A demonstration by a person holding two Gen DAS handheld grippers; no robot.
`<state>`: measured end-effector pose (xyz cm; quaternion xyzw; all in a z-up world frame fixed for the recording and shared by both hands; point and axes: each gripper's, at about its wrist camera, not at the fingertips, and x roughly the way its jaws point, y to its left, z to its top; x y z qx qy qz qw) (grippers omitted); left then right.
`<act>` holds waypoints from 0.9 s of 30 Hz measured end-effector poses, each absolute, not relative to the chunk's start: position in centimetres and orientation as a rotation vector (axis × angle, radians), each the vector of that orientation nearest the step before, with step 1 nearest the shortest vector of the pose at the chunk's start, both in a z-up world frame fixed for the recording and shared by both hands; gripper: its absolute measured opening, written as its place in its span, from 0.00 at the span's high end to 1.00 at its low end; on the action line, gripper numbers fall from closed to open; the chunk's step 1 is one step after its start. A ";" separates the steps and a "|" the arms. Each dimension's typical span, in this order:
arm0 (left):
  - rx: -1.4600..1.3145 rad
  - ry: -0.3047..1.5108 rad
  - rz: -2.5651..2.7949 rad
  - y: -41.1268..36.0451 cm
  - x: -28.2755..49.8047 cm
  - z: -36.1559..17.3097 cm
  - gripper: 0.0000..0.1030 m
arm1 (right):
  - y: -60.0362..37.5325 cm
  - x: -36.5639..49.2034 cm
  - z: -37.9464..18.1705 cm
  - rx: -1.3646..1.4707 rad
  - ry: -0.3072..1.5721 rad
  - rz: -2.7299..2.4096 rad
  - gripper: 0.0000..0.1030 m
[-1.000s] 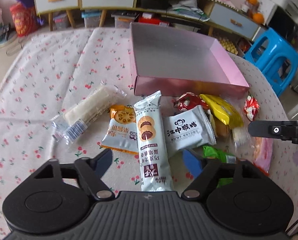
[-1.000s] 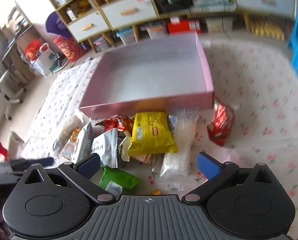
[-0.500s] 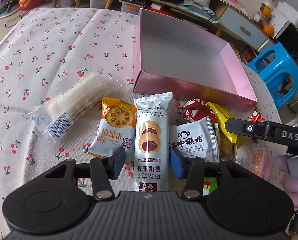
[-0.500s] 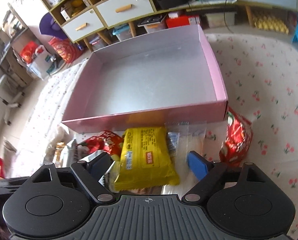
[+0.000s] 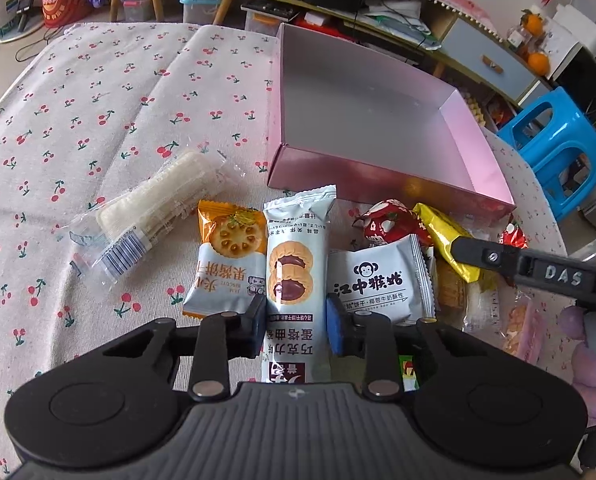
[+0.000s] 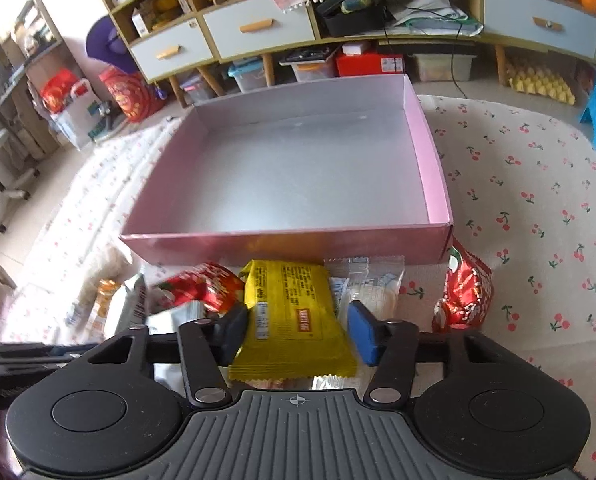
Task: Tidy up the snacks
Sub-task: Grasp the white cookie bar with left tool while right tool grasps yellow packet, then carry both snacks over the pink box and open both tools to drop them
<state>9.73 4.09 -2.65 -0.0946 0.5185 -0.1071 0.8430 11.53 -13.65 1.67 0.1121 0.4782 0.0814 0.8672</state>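
Cherry-print cloth; left tool closing around pale tart packet, right tool around yellow packet.

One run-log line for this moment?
left gripper: closing around chocolate tart packet | right gripper: closing around yellow packet | pink box: empty

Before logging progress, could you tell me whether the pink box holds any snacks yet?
Empty: the pink box shows only bare floor in both views.
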 end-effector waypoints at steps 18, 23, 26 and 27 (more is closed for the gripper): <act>-0.213 1.098 -0.234 3.6 9.7 -2.4 0.73 | -13.7 11.9 1.0 0.304 1.035 0.189 0.38; -0.213 1.097 -0.243 3.3 10.0 -2.1 0.73 | -12.9 12.0 1.2 0.256 1.076 0.160 0.52; -0.231 1.069 -0.247 3.7 10.0 -1.4 0.73 | -13.6 12.1 1.8 0.327 1.099 0.152 0.53; -0.238 1.063 -0.246 3.8 9.9 -1.3 0.73 | -13.9 12.0 2.0 0.344 1.097 0.149 0.53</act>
